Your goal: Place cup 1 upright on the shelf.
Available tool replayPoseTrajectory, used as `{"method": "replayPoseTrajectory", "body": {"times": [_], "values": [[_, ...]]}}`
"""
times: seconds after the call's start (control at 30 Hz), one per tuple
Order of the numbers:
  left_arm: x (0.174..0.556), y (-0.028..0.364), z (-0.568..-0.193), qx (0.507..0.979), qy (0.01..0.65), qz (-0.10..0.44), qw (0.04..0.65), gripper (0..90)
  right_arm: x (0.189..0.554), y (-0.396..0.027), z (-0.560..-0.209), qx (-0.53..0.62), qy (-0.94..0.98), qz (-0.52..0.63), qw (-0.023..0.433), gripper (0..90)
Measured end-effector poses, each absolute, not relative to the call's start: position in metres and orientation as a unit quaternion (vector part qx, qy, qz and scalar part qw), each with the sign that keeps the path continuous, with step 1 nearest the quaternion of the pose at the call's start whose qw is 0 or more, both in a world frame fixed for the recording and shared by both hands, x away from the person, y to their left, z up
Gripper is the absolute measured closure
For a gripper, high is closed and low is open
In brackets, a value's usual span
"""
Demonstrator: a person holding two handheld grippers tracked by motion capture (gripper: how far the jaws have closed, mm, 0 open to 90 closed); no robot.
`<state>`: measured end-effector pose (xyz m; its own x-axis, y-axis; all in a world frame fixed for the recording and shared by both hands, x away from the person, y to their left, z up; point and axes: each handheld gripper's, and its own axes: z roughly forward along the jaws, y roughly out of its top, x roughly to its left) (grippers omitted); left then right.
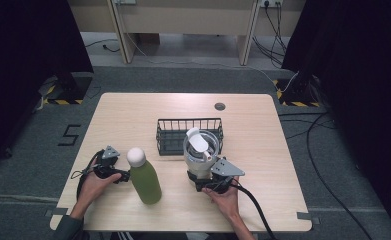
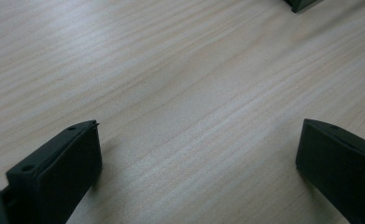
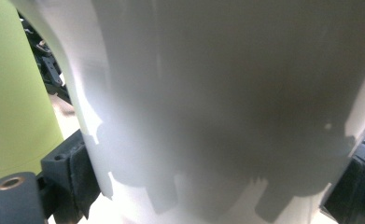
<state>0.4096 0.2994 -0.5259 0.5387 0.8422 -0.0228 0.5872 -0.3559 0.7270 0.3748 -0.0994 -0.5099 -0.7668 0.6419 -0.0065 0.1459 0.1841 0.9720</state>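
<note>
A white lidded cup (image 1: pixel 201 150) stands on the wooden table (image 1: pixel 263 165) just in front of a black wire basket (image 1: pixel 169 134). My right gripper (image 1: pixel 199 177) is shut on the cup's lower body; in the right gripper view the cup (image 3: pixel 217 93) sits between both jaws, which press its sides. A green bottle (image 1: pixel 146 183) with a white cap stands to the cup's left and shows as a green wall (image 3: pixel 12 93). My left gripper (image 1: pixel 124 176) rests just left of the bottle, open. Bare wood lies between its jaws (image 2: pixel 199 135).
The wire basket sits mid-table behind the cup. A small round grommet (image 1: pixel 220 106) marks the table's far side. Cables trail from both grippers toward the near edge. Bare wood stretches to the left, right and far side.
</note>
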Motion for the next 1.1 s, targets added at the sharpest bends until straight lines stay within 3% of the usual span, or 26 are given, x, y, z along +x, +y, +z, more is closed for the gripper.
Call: {"method": "replayPoseTrajectory", "body": {"times": [1.1], "values": [[0.4094,0.2992,-0.5257,0.805,0.442,0.181,0.352,0.0,0.373,-0.0962,-0.5064,0.289,0.734,0.574,0.217,10.8]]}}
